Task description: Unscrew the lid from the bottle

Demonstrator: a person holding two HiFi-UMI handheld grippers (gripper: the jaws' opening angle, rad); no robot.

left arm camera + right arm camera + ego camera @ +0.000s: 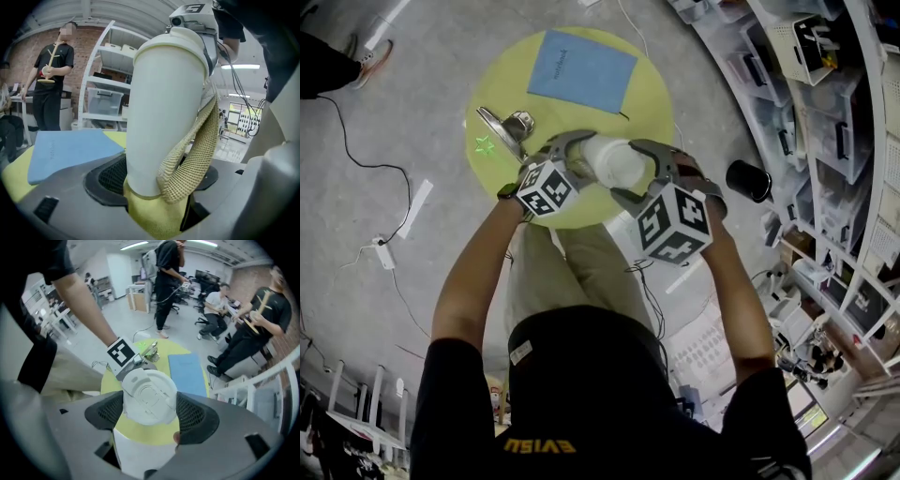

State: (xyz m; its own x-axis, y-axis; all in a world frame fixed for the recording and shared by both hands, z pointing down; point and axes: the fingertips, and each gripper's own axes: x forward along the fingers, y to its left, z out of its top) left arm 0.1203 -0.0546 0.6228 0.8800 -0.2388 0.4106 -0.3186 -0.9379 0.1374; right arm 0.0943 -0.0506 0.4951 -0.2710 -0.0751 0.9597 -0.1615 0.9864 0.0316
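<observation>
Above the round yellow table [652, 103], a white bottle [614, 161] hangs between both grippers. The left gripper [581, 159] clamps its body low down, where a woven loop strap [194, 154] dangles. The right gripper [639, 173] comes from the top, its pads pressed on either side of the white lid [149, 397], which sits on the bottle. The opaque wall hides any contents. On the table lie a blue sheet [581, 70], a metal clip [511, 127] and a green star [484, 146]. A black cup [748, 180] stands off to the right, near shelving [825, 112].
</observation>
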